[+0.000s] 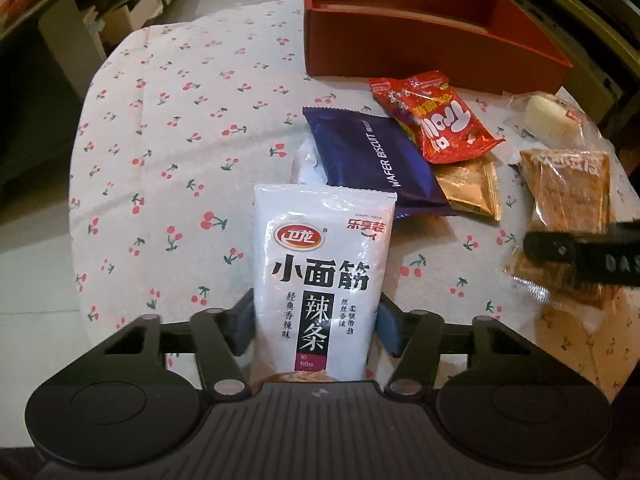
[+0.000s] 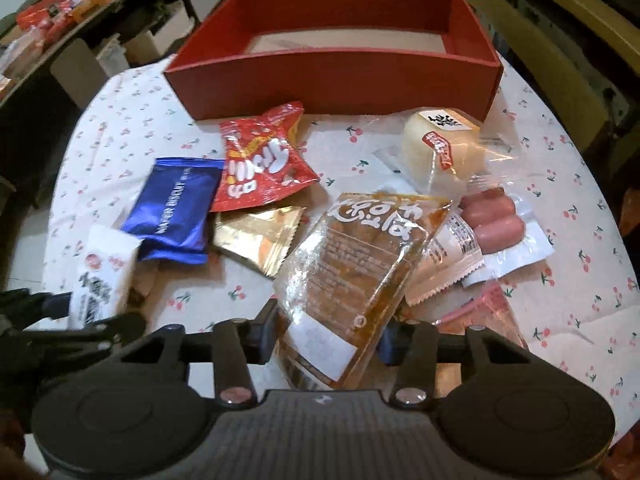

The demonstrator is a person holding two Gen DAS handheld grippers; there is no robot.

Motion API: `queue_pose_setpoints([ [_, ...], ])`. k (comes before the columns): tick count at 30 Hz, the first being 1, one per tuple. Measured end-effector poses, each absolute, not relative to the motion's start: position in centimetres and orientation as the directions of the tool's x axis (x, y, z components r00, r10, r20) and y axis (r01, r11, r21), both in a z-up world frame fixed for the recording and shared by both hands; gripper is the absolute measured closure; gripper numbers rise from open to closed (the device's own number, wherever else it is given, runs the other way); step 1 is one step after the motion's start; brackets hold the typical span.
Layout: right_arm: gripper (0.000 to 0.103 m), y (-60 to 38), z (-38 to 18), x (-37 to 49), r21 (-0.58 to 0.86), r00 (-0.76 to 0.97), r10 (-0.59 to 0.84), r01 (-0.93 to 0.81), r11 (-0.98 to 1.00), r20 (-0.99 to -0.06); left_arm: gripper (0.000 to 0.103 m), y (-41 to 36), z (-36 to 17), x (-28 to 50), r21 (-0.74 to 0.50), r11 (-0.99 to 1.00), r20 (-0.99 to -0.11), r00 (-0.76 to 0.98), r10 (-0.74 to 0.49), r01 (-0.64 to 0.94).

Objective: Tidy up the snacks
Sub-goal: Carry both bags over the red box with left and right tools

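Table (image 1: 168,128): wearing a cherry-print cloth, carrying everything.
Red box (image 2: 332,80): sitting at the far edge.
Left gripper (image 1: 316,326): squeezing a white packet (image 1: 320,276), standing upright.
Right gripper (image 2: 330,338): pinching a clear brown packet (image 2: 352,264) beside the sausages (image 2: 494,220).
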State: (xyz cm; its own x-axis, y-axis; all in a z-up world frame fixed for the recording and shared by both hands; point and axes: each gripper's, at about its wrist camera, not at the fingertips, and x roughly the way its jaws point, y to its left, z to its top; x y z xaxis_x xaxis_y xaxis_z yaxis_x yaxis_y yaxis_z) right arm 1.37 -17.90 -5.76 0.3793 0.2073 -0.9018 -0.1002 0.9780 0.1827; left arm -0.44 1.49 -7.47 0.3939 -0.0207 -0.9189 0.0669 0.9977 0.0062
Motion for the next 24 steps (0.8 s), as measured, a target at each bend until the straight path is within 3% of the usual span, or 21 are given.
queue_pose_setpoints([
  [9, 0.053, -17.4, -3.4, -0.6, 0.191, 0.438, 0.246, -0.165, 0.968, -0.865, 0.049, 0.6, -7.3, -1.1, 0.044, 0.998, -0.925, 0.379, 0.022, 0.05],
  [24, 0.053, -17.9, -1.2, 2.9, 0.241, 0.506, 0.283, -0.149, 0.959, -0.815, 0.051, -0.8, -2.7, 3.6, -0.074, 0.992, -0.882, 0.457, -0.114, 0.104],
])
